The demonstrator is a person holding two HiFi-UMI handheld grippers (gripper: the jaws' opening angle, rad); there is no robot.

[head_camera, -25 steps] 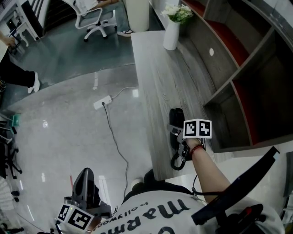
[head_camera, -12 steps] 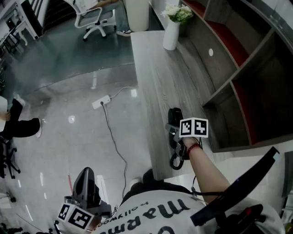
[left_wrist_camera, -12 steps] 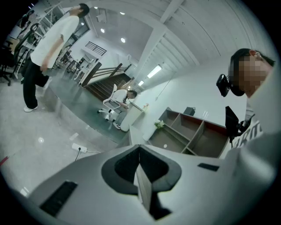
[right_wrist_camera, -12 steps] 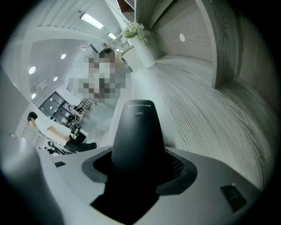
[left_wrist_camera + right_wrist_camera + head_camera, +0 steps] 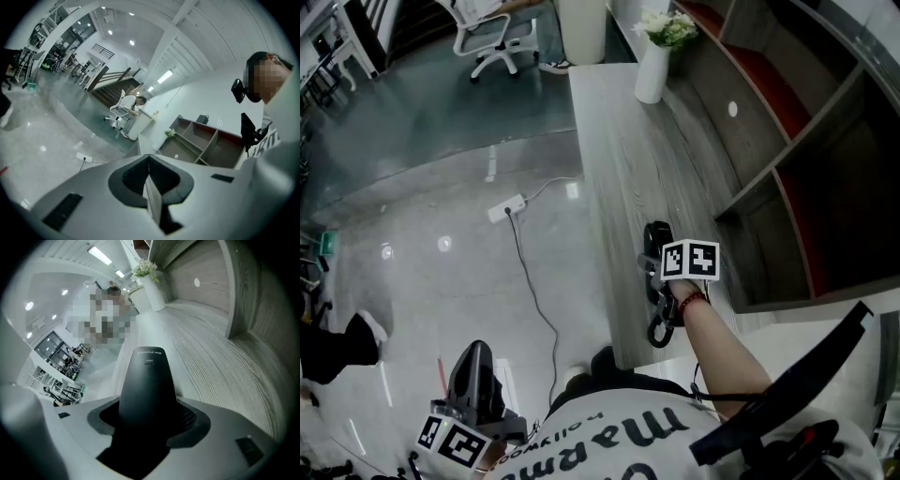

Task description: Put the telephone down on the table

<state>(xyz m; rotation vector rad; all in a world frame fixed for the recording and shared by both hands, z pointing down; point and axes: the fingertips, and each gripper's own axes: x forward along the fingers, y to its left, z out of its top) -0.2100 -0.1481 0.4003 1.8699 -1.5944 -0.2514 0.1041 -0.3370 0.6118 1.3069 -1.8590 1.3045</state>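
While the right claw [image 5: 150,417] has its jaws spread wide around the near end of the black telephone handset [image 5: 149,380], pads pressed on both flanks, the putting-down is not finished. In the head view the handset sits low over the near end of the grey wood-grain bench [image 5: 619,141], close to its left edge. Its far tip looks to be at or just off the surface; no view settles whether it touches. A loop of coiled cord [image 5: 661,330] hangs from the held end by the bench's near corner.

By my judgement the carry is done. What is left is to let the handset settle flat, spread the jaws off it and draw the claw back.

The handset's long axis runs along the length of the bench. Its free end, with a small printed label, points away from the person toward the white vase of flowers [image 5: 652,70] at the far end, and slants down at the surface.

The left claw [image 5: 151,190] hangs low at the person's side above the floor, jaws pressed together with nothing between them.
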